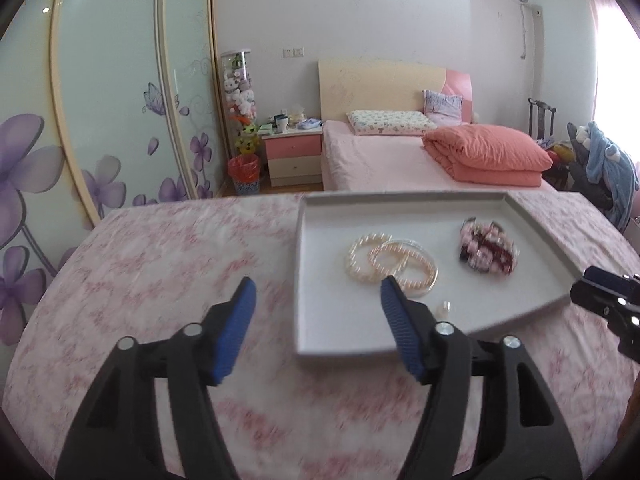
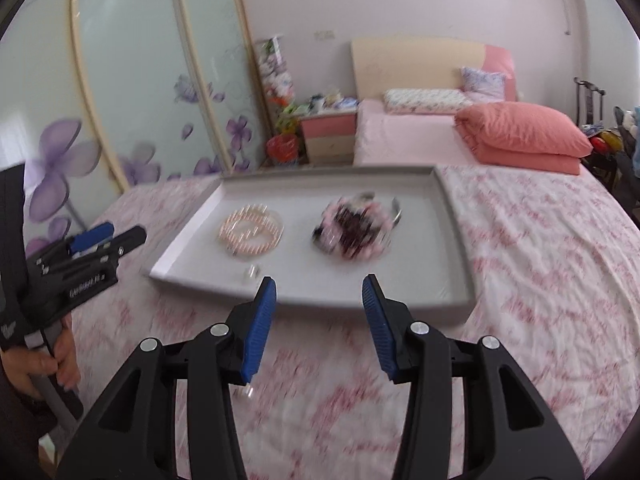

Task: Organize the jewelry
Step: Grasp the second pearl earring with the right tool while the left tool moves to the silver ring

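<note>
Your grey tray sits on a pink floral cloth covering the surface. In it, pearl bracelets lie left, a pink-and-maroon bead pile right, well apart, and a small clear item near the front rim. Your left tongs and right tongs are both released, empty, short of the jewelry.

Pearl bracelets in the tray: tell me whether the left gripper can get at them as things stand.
Probably yes. The left gripper has its jaws open and empty, just short of the pearl bracelets, which lie uncovered in the low-rimmed grey tray; nothing stands between.
</note>
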A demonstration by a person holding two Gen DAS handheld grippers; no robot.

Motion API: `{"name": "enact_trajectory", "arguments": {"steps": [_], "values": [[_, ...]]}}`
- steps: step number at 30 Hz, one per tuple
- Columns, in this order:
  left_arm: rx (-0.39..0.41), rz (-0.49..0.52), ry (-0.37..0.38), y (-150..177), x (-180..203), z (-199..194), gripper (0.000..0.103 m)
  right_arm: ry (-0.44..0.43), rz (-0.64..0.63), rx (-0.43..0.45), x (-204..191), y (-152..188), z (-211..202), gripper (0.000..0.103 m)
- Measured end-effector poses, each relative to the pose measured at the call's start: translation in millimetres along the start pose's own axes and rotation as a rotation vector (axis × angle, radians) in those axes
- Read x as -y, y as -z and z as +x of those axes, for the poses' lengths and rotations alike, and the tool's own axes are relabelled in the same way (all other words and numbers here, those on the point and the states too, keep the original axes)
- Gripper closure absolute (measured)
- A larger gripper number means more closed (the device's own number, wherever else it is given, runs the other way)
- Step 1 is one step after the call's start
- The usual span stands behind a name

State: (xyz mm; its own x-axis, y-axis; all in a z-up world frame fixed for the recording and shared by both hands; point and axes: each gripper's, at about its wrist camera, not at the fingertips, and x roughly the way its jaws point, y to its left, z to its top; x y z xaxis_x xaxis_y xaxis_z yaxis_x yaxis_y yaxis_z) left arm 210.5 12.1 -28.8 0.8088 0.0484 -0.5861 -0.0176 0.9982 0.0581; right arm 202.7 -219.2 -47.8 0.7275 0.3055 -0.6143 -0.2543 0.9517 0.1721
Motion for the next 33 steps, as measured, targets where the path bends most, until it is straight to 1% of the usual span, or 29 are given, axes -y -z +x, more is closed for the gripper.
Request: {"name": "enact_trajectory", "arguments": {"steps": [2,4,8,11,14,18,22,23,24,27,30,33], "values": [[-0.035,-0.005,-0.012,11,-6,-1,0.027,-0.048,-0.018,-0.065,-10,16,5,0.057],[-0.071,-0.014,-0.019,21,-13,0,0.026,-0.08,-0.033,-0.114,-19,25,9,0.057],[-0.115,-0.028,-0.041,34,-25,4,0.024,-0.089,-0.1,-0.17,-41,42,15,0.059],[-0.132,-0.043,-0.042,40,-31,5,0.022,-0.083,-0.12,-0.197,-47,46,19,0.064],[-0.144,-0.044,-0.044,44,-33,6,0.022,-0.074,-0.133,-0.211,-51,47,23,0.072],[-0.148,-0.039,-0.043,46,-30,8,0.022,-0.046,-0.14,-0.228,-52,51,28,0.076],[-0.152,-0.034,-0.041,46,-28,10,0.022,-0.036,-0.144,-0.226,-53,52,28,0.077],[-0.153,-0.033,-0.042,46,-28,10,0.022,-0.032,-0.149,-0.226,-54,51,29,0.078],[-0.154,-0.032,-0.042,46,-27,10,0.022,-0.021,-0.157,-0.224,-55,51,29,0.083],[-0.156,-0.027,-0.039,45,-24,11,0.022,-0.009,-0.171,-0.222,-56,52,30,0.083],[-0.16,-0.022,-0.03,45,-20,11,0.022,0.008,-0.16,-0.22,-50,51,29,0.086],[-0.164,-0.013,0.001,44,-12,9,0.022,0.069,-0.124,-0.213,-30,45,30,0.086]]}}
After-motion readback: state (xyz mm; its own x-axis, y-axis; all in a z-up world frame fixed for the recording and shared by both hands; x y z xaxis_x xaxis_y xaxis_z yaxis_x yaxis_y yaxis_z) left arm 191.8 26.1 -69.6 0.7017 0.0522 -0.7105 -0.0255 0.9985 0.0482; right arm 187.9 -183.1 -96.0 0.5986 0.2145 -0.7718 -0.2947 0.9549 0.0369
